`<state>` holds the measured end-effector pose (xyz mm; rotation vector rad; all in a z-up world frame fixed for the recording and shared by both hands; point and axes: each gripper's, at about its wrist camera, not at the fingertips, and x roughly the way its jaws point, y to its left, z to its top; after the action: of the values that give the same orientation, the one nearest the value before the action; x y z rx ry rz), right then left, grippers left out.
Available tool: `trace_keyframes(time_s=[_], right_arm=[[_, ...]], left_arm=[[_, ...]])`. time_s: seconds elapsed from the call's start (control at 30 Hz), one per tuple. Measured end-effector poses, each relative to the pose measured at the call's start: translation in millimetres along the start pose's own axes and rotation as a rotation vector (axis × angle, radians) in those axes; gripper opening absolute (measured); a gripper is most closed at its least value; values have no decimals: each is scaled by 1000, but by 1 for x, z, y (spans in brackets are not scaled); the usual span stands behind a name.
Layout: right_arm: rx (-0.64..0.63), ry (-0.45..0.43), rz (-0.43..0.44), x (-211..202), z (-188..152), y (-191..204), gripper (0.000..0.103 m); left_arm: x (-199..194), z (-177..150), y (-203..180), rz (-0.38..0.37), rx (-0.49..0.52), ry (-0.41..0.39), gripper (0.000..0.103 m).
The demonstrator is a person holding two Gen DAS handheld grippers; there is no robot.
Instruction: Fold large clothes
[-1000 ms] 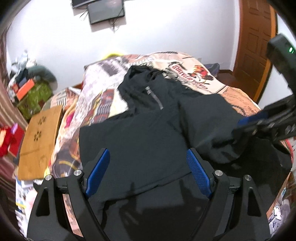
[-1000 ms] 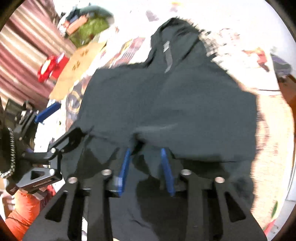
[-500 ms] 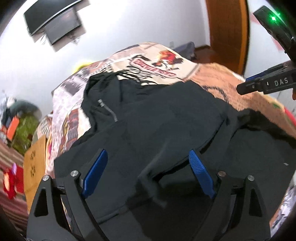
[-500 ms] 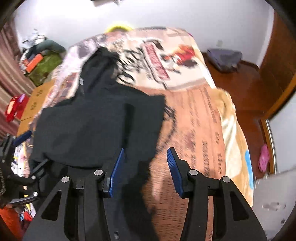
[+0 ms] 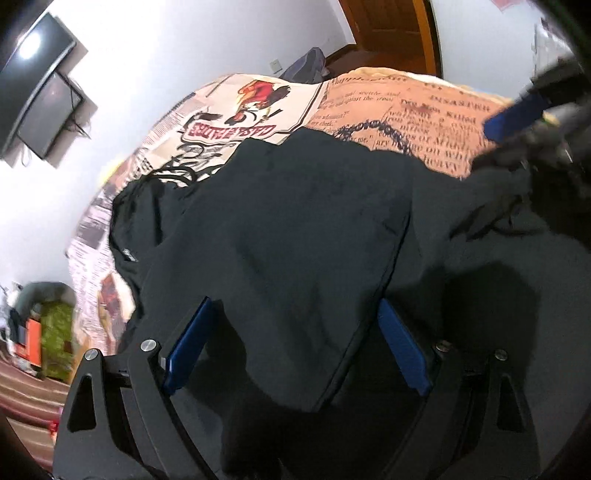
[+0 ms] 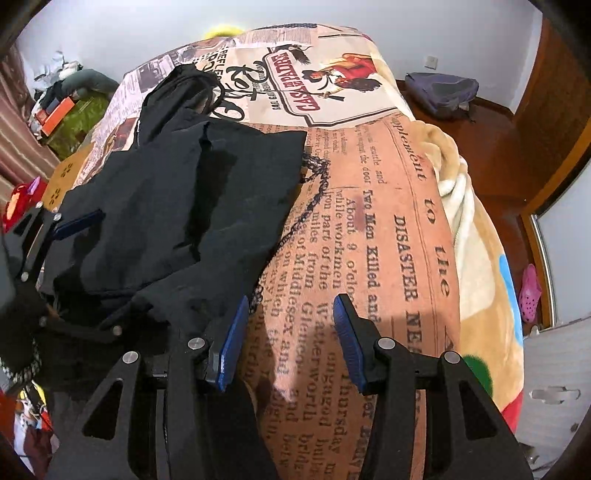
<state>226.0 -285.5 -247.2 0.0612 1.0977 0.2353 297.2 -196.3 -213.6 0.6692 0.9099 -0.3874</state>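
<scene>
A large black hooded garment lies partly folded on a bed; it also shows in the right wrist view, its hood toward the far end. My left gripper is open, its blue pads wide apart just above the folded black cloth, holding nothing. My right gripper is open and empty over the bare blanket, just right of the garment's edge. The right gripper also shows at the right edge of the left wrist view. The left gripper shows at the left of the right wrist view.
The bed carries a newspaper-print blanket. A wooden door and a grey bag on the floor stand beyond it. Screens hang on the white wall. Clutter and a cardboard box lie left of the bed.
The right gripper let go of the black cloth, opened and swung right over the bare blanket. The left gripper tilted and moved closer over the garment, still open.
</scene>
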Motion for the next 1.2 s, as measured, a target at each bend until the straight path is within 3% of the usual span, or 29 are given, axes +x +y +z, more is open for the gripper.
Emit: trace_keyframes(time_s=[0.1, 0.23, 0.3, 0.4, 0.47, 0.5, 0.57, 0.67, 0.73, 1.0, 1.2], right_arm=[[-16, -16, -18, -2, -5, 2, 44], [-7, -28, -23, -4, -9, 2, 44], [-3, -31, -25, -5, -10, 2, 44], [5, -35, -25, -6, -12, 2, 44], [10, -32, -26, -7, -11, 1, 44], [12, -30, -26, -8, -12, 2, 44], [13, -22, -23, -9, -10, 2, 44], [-1, -7, -24, -10, -6, 4, 44], [-21, -11, -30, -13, 1, 7, 44], [-50, -92, 5, -28, 37, 33, 44], [-42, -46, 58, -6, 50, 55, 44]], left_arm=[[7, 7, 15, -124, -104, 20, 89], [7, 14, 18, -227, -162, 17, 89], [7, 19, 11, -244, -161, 12, 84], [9, 23, 2, -231, -136, 5, 65], [8, 26, 2, -257, -147, -4, 43], [7, 27, 4, -266, -160, -6, 40], [0, 27, 8, -233, -183, -29, 20], [-15, 23, 25, -157, -237, -69, 11], [-29, 18, 49, -144, -298, -106, 10], [-108, -22, 166, 37, -524, -257, 7], [-146, -60, 214, 164, -599, -332, 6]])
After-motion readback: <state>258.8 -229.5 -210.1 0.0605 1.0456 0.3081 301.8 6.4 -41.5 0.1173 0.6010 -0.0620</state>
